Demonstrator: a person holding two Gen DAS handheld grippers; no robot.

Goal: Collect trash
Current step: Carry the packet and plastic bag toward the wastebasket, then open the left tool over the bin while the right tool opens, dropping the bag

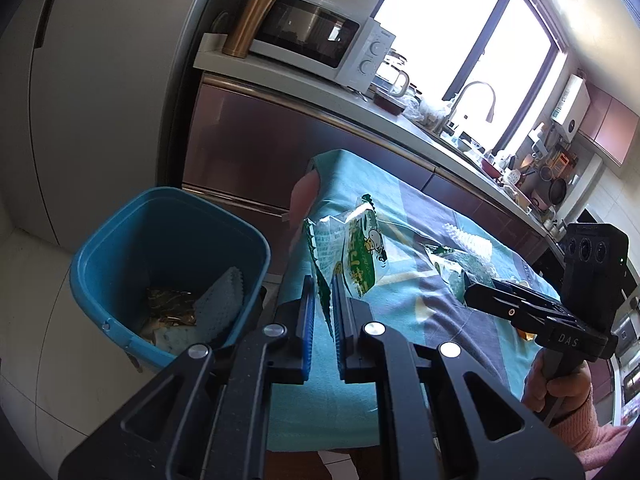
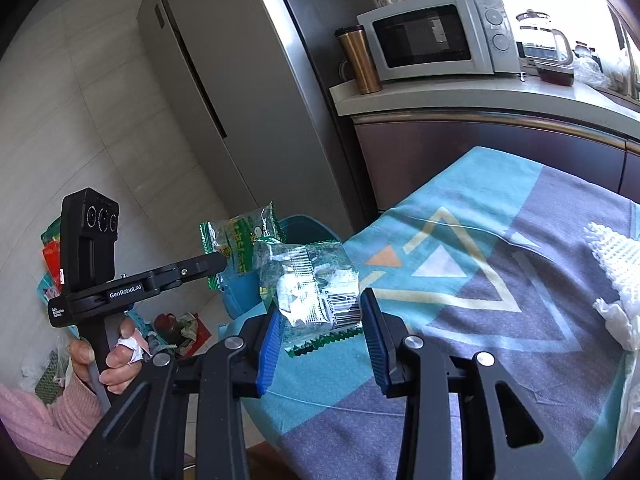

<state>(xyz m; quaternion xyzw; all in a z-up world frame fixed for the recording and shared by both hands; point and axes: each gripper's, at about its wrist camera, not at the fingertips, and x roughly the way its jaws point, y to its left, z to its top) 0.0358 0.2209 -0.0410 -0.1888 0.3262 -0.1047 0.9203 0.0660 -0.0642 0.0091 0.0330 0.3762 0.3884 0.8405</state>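
Crinkled wrappers (image 1: 352,252) in ribbed-padded grippers (image 1: 322,312)

My table (image 2: 500,360) is covered by a teal and grey-purple cloth (image 1: 404,220) with a pale triangle pattern, draped over its near edge. A white foam fruit net (image 2: 616,256) lies on the cloth toward the far side, with crumpled white plastic (image 2: 618,320) just beside it. On the tiled floor (image 1: 36,360) beside my table stands the blue bin (image 1: 168,272).
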